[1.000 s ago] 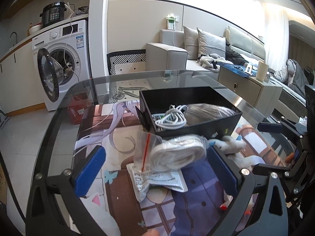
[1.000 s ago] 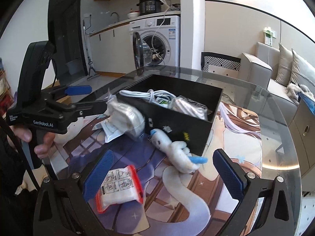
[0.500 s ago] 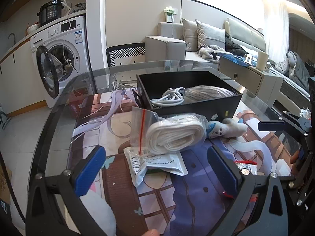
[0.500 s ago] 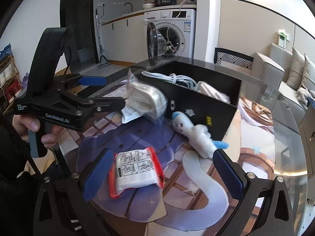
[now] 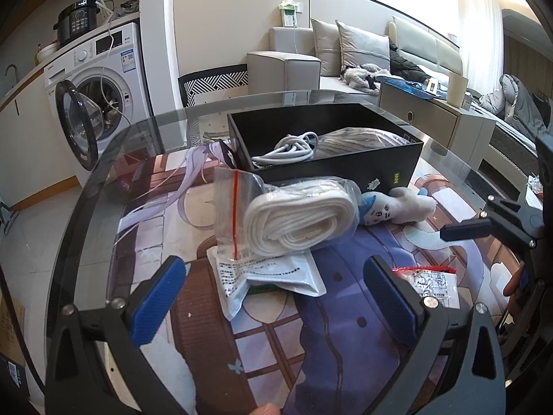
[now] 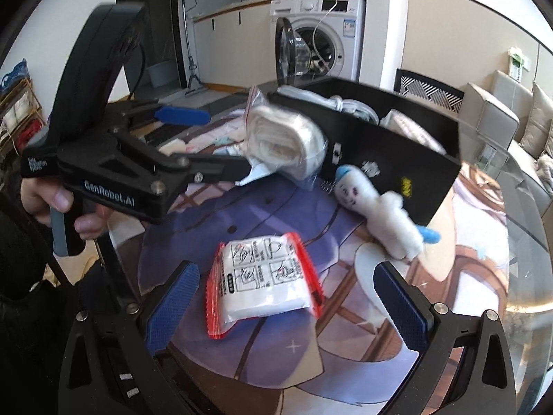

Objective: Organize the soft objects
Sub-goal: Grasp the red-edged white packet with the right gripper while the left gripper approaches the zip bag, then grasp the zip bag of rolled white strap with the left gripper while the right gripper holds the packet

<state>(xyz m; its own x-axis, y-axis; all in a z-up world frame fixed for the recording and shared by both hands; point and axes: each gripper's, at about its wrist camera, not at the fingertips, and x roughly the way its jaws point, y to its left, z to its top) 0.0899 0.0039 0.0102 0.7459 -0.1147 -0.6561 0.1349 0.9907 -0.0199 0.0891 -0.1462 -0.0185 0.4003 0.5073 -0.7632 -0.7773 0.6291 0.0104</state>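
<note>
A clear bag with a rolled white cloth (image 5: pixel 297 218) lies on a flat white packet (image 5: pixel 273 273) in front of the black box (image 5: pixel 380 166), on the printed mat. My left gripper (image 5: pixel 276 297) is open and empty, just short of the bag; it also shows in the right wrist view (image 6: pixel 221 141). A white plush toy (image 6: pixel 376 207) lies against the box front. A red-edged white packet (image 6: pixel 262 287) lies between the pads of my open right gripper (image 6: pixel 287 304), which hovers above it. The box holds a white cable (image 5: pixel 290 147) and a bagged grey cloth (image 5: pixel 359 138).
The round glass table's edge (image 5: pixel 103 173) curves on the left. Beyond it stand a washing machine (image 5: pixel 93 90) with its door open, a patterned chair (image 5: pixel 214 83) and a sofa (image 5: pixel 345 55). A low cabinet (image 5: pixel 449 117) stands to the right.
Both grippers have pulled back from the box. The bagged cloth now lies lower and nearer my left gripper. My right gripper has moved over the red-edged packet, now between its pads.
</note>
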